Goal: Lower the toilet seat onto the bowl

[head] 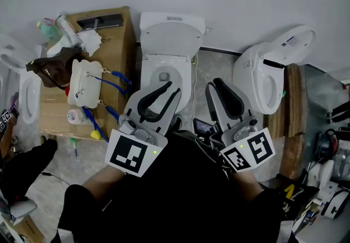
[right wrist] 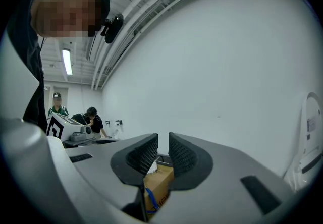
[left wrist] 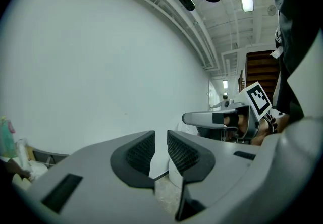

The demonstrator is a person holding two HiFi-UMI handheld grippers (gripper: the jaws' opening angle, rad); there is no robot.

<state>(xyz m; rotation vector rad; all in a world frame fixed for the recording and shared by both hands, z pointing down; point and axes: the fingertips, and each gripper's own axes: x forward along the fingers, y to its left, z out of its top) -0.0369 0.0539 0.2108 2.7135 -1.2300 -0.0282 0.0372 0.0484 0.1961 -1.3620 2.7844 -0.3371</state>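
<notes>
Test workshop: loose toilets (head: pixel 167 53), cardboard box (head: pixel 123 45)

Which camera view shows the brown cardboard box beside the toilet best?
The head view: the brown cardboard box shows most of its cluttered top from above. The right gripper view shows only one corner beyond its jaws; the left gripper view shows no clear part.

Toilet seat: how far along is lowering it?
Done: nothing certain; a white flap stands raised against the tank, and the bowl is partly hidden. In hand: nothing; left gripper and right gripper hover empty, jaws slightly apart. Left: seemingly the lowering itself.
</notes>
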